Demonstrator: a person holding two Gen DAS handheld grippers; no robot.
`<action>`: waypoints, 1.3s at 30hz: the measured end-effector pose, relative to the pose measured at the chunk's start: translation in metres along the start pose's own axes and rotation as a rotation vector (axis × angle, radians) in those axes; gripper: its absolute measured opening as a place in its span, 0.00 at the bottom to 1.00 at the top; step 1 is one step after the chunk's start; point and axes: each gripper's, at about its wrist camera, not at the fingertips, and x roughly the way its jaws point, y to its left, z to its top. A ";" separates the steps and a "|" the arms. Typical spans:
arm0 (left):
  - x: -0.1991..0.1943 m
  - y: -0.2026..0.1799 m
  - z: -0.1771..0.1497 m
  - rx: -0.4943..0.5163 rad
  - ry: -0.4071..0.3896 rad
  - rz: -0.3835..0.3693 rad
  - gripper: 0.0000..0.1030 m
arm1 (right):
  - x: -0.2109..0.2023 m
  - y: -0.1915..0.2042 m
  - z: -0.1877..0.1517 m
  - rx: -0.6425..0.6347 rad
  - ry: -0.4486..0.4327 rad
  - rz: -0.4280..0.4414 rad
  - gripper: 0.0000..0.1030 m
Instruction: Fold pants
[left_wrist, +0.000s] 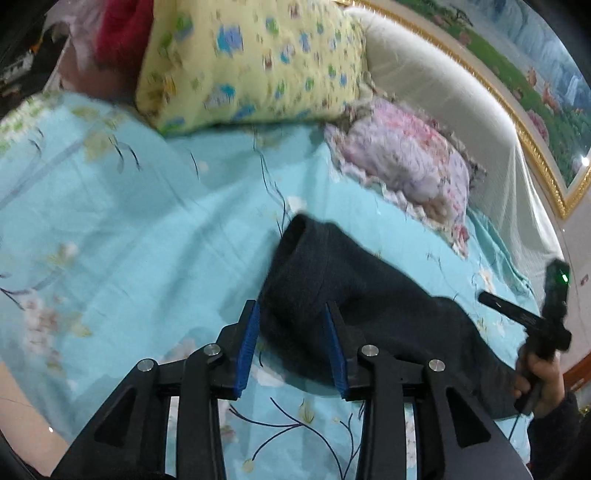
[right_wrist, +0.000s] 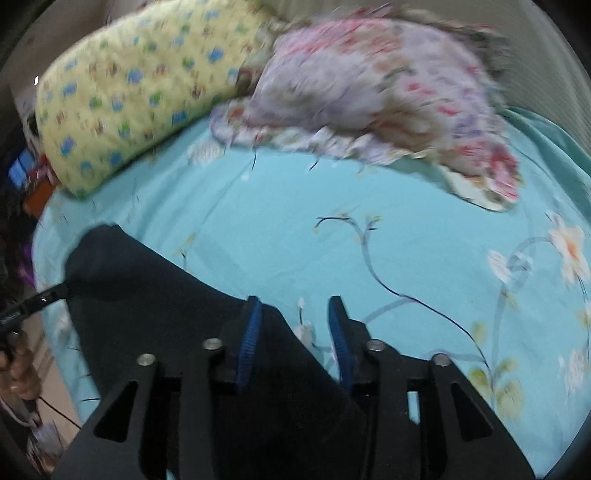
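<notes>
The dark pants (left_wrist: 354, 295) are laid in a folded bundle on the light-blue floral bedsheet (left_wrist: 147, 229), and every position below is given relative to this bundle. The left gripper (left_wrist: 291, 325) is held above the near edge of the pants; its blue-padded fingers (left_wrist: 248, 343) are spread apart, with the dark fabric seen in the gap between them but not pressed by either pad, so the tongs are released. In the right wrist view, the right gripper (right_wrist: 295, 325) is positioned at the right-hand corner of the pants (right_wrist: 155, 306); its left pad (right_wrist: 251, 332) is seen over the dark cloth, while the other pad is seen over bare sheet (right_wrist: 332, 251), and the jaws are likewise parted with nothing clamped. Beyond the pants, at the head of the bed, a yellow patterned pillow (left_wrist: 251, 62) is seen, and a pink-and-lilac floral pillow (left_wrist: 402, 162) is placed just beside it. To the right of the pants in the left wrist view, a person's hand (left_wrist: 539, 376) is seen around the handle of the other gripper. Both views are blurred, so finer detail of the fabric cannot be determined.
</notes>
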 end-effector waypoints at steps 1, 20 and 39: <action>-0.006 -0.002 0.002 0.005 -0.013 0.002 0.43 | -0.014 -0.004 -0.005 0.030 -0.023 0.005 0.50; 0.012 -0.186 -0.022 0.438 0.111 -0.228 0.55 | -0.132 -0.075 -0.136 0.403 -0.131 -0.027 0.50; 0.086 -0.401 -0.115 0.887 0.423 -0.482 0.64 | -0.216 -0.145 -0.243 0.718 -0.281 -0.184 0.50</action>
